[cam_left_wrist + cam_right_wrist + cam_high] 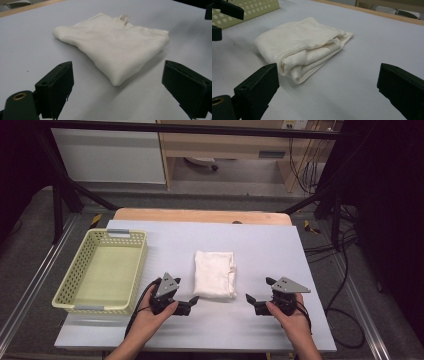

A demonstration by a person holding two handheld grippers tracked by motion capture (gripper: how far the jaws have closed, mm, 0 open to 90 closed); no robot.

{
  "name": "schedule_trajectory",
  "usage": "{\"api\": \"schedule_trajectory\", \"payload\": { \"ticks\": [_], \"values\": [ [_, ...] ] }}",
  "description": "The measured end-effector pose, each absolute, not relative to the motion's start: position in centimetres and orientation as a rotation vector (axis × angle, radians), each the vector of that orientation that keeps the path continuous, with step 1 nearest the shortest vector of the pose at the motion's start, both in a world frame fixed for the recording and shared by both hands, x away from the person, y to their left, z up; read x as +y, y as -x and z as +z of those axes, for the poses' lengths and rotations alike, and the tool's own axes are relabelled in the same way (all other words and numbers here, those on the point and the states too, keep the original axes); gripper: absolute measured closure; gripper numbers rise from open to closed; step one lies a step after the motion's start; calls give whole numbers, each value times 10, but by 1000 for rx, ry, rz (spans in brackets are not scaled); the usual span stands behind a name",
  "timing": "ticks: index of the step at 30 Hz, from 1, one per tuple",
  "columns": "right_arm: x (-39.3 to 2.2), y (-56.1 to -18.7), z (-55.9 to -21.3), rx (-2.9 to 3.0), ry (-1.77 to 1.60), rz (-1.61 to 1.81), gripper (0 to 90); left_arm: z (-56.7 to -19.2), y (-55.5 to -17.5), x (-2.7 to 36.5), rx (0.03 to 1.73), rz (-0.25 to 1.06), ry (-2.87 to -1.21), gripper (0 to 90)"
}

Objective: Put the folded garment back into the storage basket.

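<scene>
**Folded white cloth between two open grippers**

We see a folded white cloth lying flat near the middle of the pale counter, to the right of a yellow perforated basket that stands at the counter's left edge. The cloth is cream-white and soft, folded into a rough rectangle of several layers. In the right gripper view the stacked layers show along the open fold at its near corner, and a small sewn label peeks from the edge. In the left gripper view the label sits at the far edge, and the near corner of the cloth is rounded and slightly puffed.

We hold the left gripper just off the cloth's near left corner, low over the counter, pointing right and towards the cloth. Its jaws are released and spread wide, with nothing between them, apart from the cloth. The right gripper sits near the cloth's near right corner, pointing left, somewhat farther from it. Its jaws are likewise released and wide, grasping nothing. Both hands wrap the gripper bodies from below, forearms coming in from the near edge.
</scene>
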State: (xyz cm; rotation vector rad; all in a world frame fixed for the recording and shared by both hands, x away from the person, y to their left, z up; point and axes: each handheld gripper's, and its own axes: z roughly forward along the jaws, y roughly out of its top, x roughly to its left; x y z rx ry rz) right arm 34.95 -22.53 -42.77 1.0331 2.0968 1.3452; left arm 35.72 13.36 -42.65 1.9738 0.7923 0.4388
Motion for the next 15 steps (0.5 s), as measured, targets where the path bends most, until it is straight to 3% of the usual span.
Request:
{"api": "schedule_trajectory", "payload": {
  "ticks": [10,15],
  "values": [
    [-220,-350,-432,2093,-1060,1348,44,-439,-369,118,793,371,-2083,121],
    [-221,-349,-435,2089,-1097,1331,43,-444,-373,110,829,397,-2108,216]
  ]
}}
